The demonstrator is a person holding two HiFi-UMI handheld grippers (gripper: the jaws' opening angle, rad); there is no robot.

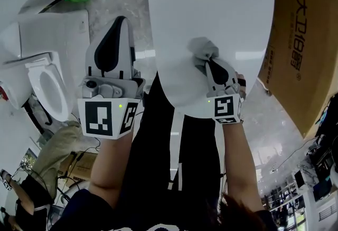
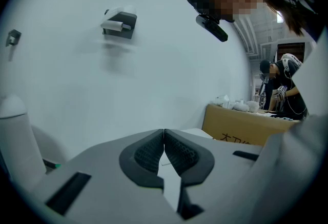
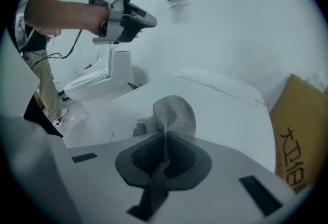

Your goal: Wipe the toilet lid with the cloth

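Note:
A white toilet lid point(image 1: 211, 29) lies shut in front of me, its hinge end far. My right gripper point(image 1: 213, 61) is shut on a grey cloth point(image 1: 203, 51), which bunches on the lid near its front edge. In the right gripper view the cloth point(image 3: 171, 115) runs between the jaws and folds onto the lid point(image 3: 220, 110). My left gripper point(image 1: 117, 39) hangs left of the lid, above the floor, shut with nothing in it. In the left gripper view its pads point(image 2: 164, 154) meet, facing a white wall.
A brown cardboard box point(image 1: 303, 39) stands right of the toilet. A second toilet point(image 1: 47, 79) with its seat open sits at the left. A paper holder point(image 2: 120, 24) hangs on the wall. Another person point(image 2: 282, 84) works behind the box.

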